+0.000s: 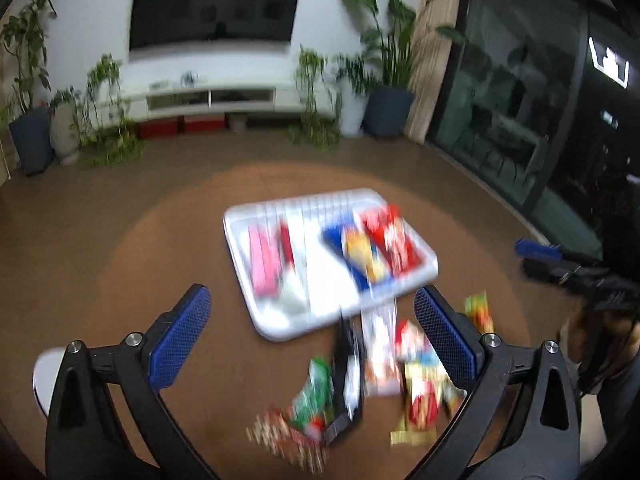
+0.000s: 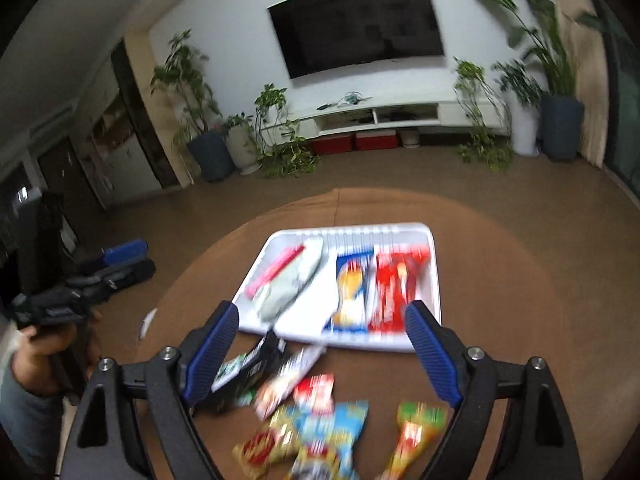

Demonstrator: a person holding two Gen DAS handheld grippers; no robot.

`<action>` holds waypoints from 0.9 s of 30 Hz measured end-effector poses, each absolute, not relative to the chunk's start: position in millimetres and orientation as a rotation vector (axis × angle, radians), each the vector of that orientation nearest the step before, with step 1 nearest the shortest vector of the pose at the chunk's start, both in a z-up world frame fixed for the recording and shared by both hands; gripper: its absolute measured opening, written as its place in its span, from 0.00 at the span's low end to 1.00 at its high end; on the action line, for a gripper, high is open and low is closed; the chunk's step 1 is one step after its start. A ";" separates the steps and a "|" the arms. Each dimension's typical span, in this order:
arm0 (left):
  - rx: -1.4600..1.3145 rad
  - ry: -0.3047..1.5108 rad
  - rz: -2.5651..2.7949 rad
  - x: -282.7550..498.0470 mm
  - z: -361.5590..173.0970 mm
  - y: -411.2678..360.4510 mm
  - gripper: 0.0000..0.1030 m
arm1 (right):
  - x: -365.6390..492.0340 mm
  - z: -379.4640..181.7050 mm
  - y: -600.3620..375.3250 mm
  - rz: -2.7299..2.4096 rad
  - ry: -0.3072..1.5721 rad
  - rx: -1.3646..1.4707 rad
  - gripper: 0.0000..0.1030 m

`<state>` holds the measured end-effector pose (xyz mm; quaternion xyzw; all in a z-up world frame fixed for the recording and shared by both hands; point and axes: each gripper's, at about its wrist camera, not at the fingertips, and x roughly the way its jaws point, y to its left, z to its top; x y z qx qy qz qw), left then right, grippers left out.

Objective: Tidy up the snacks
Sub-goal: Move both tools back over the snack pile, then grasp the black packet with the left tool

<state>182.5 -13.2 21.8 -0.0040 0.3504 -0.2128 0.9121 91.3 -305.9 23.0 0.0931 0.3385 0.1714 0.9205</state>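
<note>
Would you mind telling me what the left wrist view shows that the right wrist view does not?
Only the left wrist view shows the dark glass doors and the right gripper from outside. Only the right wrist view shows the dim doorway and the left gripper from outside. Both show the white tray of snacks, loose packets on the round table, the TV and plants.

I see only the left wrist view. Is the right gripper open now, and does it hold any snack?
Observer: It is open. The right gripper has nothing between its fingers.
Operator: What lies below it?
Observer: A pile of loose snacks. A green-and-red packet lies apart, right of it, and is half hidden in your view.
Operator: How does my left gripper look from there?
Observer: The left gripper is at the left side of the table, held by a bare hand.
</note>
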 end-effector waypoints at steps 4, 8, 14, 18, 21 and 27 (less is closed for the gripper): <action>0.004 0.794 -0.453 153.1 -20.5 -24.5 1.00 | 37.5 -12.8 -325.2 0.328 0.702 0.321 0.84; 0.040 0.849 -0.440 135.1 -56.0 -36.7 1.00 | 5.7 -46.3 -332.0 0.311 0.738 0.385 0.83; 0.075 0.864 -0.436 126.5 -72.3 -43.1 1.00 | -14.3 -60.3 -325.1 0.308 0.748 0.344 0.80; 0.112 0.859 -0.450 137.6 -67.3 -47.3 0.99 | -18.7 -69.4 -322.4 0.315 0.764 0.346 0.78; 0.161 0.868 -0.471 149.8 -63.4 -54.7 0.82 | -21.1 -72.6 -319.6 0.322 0.774 0.342 0.76; 0.268 0.956 -0.496 176.9 -76.6 -75.8 0.57 | -23.4 -74.0 -319.9 0.317 0.778 0.334 0.74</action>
